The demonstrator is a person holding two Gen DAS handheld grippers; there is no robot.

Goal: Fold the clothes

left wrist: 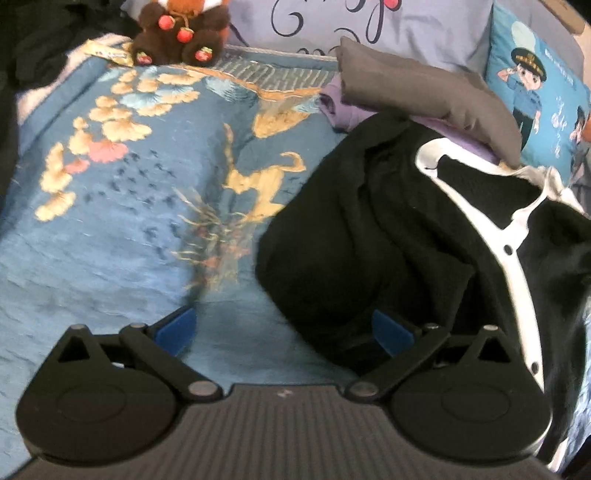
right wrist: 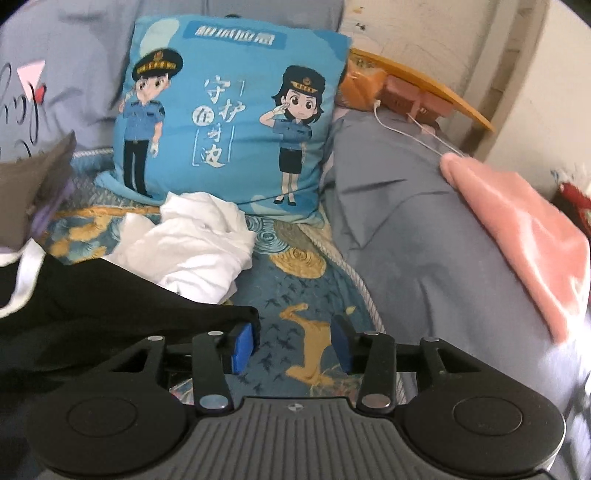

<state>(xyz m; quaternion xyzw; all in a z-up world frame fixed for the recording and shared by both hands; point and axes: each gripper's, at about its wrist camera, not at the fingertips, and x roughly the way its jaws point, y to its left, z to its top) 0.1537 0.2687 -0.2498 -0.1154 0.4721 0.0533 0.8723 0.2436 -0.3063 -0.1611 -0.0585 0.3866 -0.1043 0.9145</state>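
Left gripper (left wrist: 284, 332): blue pads spread wide, nothing between them; the right pad sits against the near edge of the black garment.

Right gripper (right wrist: 291, 345): pads apart, holding nothing; the left pad touches a corner of the same black garment, with bare bedspread in the gap.

Black garment (left wrist: 354, 229): dark cloth with white trim (left wrist: 517, 266) carrying small dark studs or holes. It lies bunched and creased on the right side of the blue patterned bedspread (left wrist: 110, 229), not flat. Judged soft, limp and light (it will sag and drape if lifted at one point), so two-point holds suit it. Best purchase looks to be the trimmed edge or a corner, where the layers are thin enough to pinch singly.

White garment (right wrist: 195, 243): crumpled heap, far of the black one, just before the cartoon cushion (right wrist: 229, 114). Equally soft; edges hidden in the folds.

Grey piece (left wrist: 424, 92) over purple cloth (left wrist: 351, 114): far right, lying flatter, possibly folded; cannot tell for certain.

Plush toy (left wrist: 181, 29): far left.
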